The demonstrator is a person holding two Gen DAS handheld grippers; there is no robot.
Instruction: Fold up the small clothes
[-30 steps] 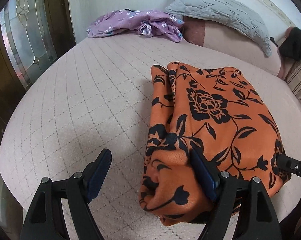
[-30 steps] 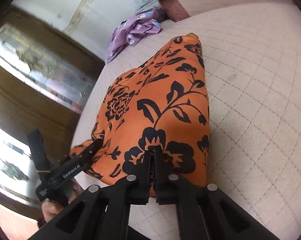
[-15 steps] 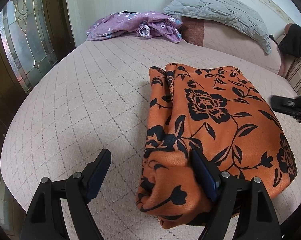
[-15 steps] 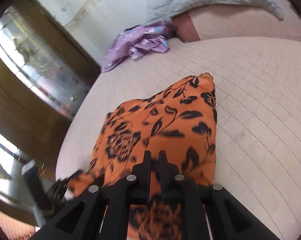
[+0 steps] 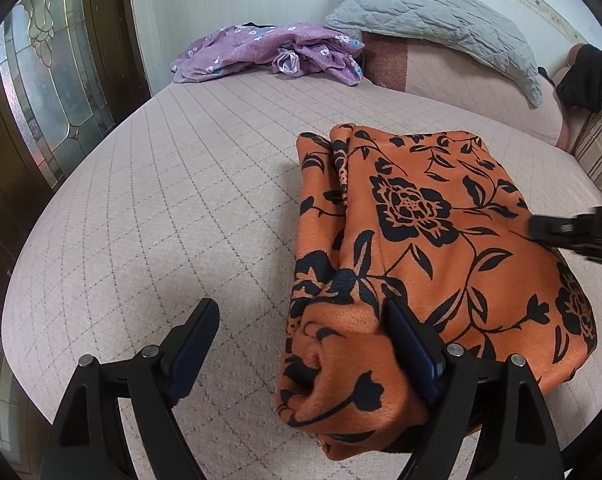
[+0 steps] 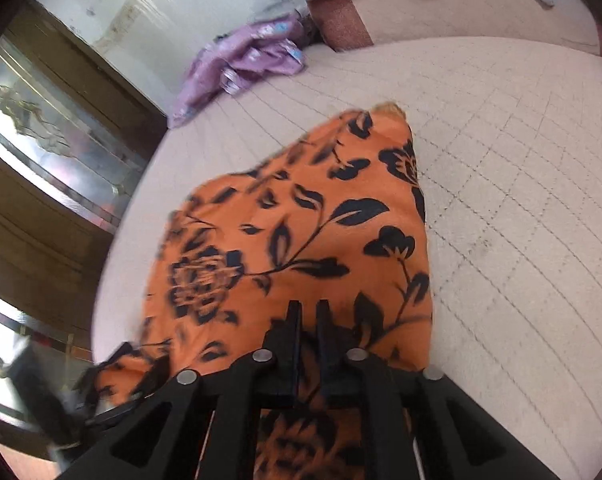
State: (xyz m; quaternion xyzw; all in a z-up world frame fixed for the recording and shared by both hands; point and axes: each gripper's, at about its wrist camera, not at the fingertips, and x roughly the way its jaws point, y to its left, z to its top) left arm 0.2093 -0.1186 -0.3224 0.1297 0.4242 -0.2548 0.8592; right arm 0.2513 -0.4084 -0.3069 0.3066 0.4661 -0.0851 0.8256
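An orange cloth with black flowers (image 5: 421,220) lies folded on the pinkish quilted bed (image 5: 181,200). My left gripper (image 5: 301,308) is at its near left corner, and its jaws are opening. Its right finger (image 5: 409,352) rests on top of the cloth's rolled end, and the left finger (image 5: 193,340) hangs over bare bed. My right gripper (image 6: 308,308) is shut with nothing seen between its tips, low over the middle of the orange cloth (image 6: 301,232). In the left wrist view the right gripper (image 5: 573,232) reaches in over the cloth's right side.
A crumpled purple flowered garment (image 5: 269,52) lies at the bed's far edge by the wall. A grey pillow (image 5: 441,20) leans behind it. A dark wooden door with leaded glass (image 5: 41,100) stands on the left. A black item (image 5: 589,76) sits far right.
The right gripper has slid from the cloth's near right corner further along its right side, staying shut. The left gripper has kept its place, and the cloth lies as before.
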